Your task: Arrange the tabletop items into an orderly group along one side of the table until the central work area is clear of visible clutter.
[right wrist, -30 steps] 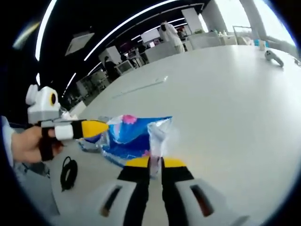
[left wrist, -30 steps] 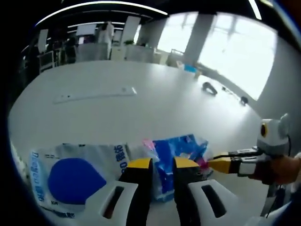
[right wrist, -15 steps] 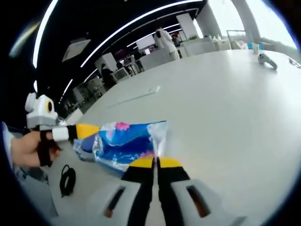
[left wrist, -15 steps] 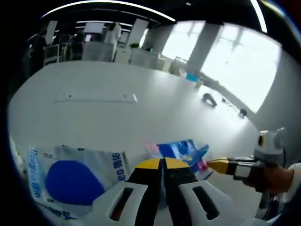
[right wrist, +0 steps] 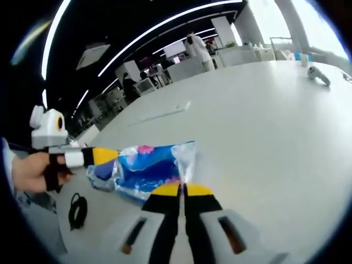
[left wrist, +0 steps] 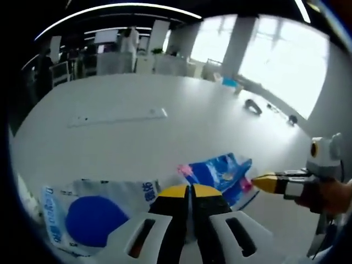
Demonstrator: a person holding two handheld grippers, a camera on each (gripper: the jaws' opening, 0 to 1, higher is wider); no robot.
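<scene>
Right gripper [right wrist: 183, 190] jaws pinched together on the crinkled end of the blue foil packet [right wrist: 144, 168]; left gripper [left wrist: 190, 190] jaws likewise closed on the same packet's other end, seen at 9 o'clock in the right gripper view [right wrist: 104, 155]; packet [left wrist: 220, 173] is slung between them over the white table [left wrist: 137, 143], whether it touches the top cannot be told; looks light, soft, crackly film, likely slippery, so the sealed ends are the best grip points, body would just crumple; glossy blue with pink print and silver seams; white pouch with blue disc [left wrist: 91, 217] lies flat at 8 o'clock of the left gripper view, equally limp; black controller [right wrist: 318, 72] far at 2 o'clock.
</scene>
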